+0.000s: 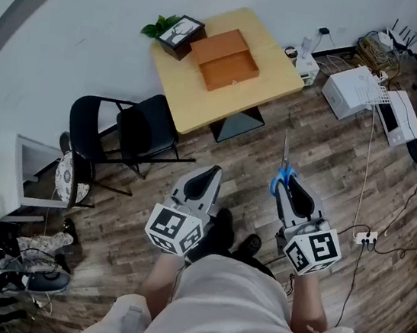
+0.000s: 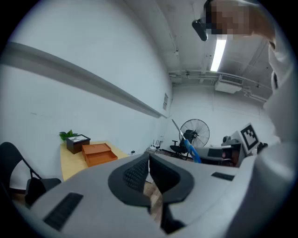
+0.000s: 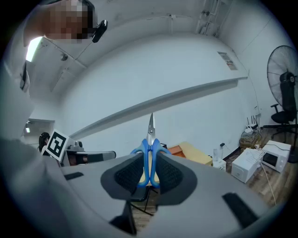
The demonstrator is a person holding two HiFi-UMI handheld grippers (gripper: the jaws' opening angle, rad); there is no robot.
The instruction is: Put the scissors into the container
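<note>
Blue-handled scissors (image 1: 283, 172) stick out of my right gripper (image 1: 288, 185), blades pointing away from me toward the table. In the right gripper view the scissors (image 3: 150, 153) stand upright with the jaws shut on their handles. The container is an open orange box (image 1: 225, 59) on a light wooden table (image 1: 195, 98) far ahead; it also shows in the left gripper view as a small orange box (image 2: 98, 154). My left gripper (image 1: 207, 177) is shut and holds nothing, its pads (image 2: 149, 174) pressed together. Both grippers hang over the floor, well short of the table.
A dark box with a green plant (image 1: 175, 34) stands beside the orange box. Two black folding chairs (image 1: 124, 135) stand left of the table. White appliances (image 1: 372, 100) and cables lie on the wooden floor at the right. A standing fan (image 2: 194, 132) is across the room.
</note>
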